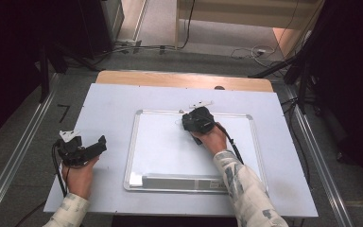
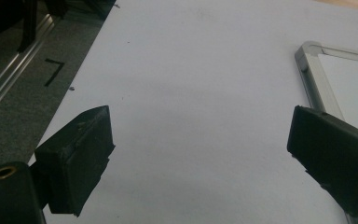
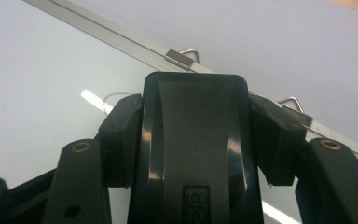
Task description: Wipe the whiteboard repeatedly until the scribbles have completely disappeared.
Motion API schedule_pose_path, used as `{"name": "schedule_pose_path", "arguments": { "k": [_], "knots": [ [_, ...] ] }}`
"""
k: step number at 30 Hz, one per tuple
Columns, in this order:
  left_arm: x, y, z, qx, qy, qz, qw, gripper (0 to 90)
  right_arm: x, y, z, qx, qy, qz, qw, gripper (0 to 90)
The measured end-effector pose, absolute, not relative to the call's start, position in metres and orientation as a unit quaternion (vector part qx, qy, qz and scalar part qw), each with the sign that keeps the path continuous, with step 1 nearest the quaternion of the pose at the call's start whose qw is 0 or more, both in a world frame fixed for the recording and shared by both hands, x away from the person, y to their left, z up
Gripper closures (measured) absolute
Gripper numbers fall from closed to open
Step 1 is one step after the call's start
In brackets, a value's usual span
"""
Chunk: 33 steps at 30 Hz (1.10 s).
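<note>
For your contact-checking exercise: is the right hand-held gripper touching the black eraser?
Touching. The right gripper view shows the right hand-held gripper with one pad pressed against each side of the black eraser, above the whiteboard.

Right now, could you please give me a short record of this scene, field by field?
Surface: white table
Board: metal-framed whiteboard, flat on the table
Right gripper: shut on a black eraser, over the whiteboard near its far edge
Left gripper: jaws wide open, nothing between them, over the table left of the whiteboard
Marks: faint scribble beside the eraser
</note>
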State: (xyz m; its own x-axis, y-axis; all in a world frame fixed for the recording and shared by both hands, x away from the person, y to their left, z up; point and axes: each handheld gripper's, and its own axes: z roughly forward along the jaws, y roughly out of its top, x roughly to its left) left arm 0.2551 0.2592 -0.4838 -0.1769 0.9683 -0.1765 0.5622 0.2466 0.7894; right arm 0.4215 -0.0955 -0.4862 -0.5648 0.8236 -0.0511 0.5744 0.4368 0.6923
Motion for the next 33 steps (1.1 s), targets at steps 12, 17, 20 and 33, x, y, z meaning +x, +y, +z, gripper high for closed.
{"name": "schedule_pose_path", "arguments": {
  "k": [12, 17, 20, 33],
  "knots": [
    [0.255, 0.26, -0.484, 0.54, 0.709, 0.292, 0.347, 7.3, 0.416, -0.068, -0.487, 0.399, 0.837, 0.322, 0.191, 38.3],
    [0.255, 0.261, -0.484, 0.538, 0.711, 0.291, 0.348, 7.3, 0.416, -0.075, -0.486, 0.406, 0.836, 0.317, 0.19, 38.2],
    [0.255, 0.261, -0.484, 0.54, 0.71, 0.292, 0.346, 7.3, 0.417, -0.084, -0.485, 0.417, 0.831, 0.315, 0.191, 38.1],
    [0.255, 0.26, -0.484, 0.54, 0.71, 0.292, 0.346, 7.3, 0.414, -0.071, -0.486, 0.406, 0.835, 0.317, 0.193, 38.2]
  ]
}}
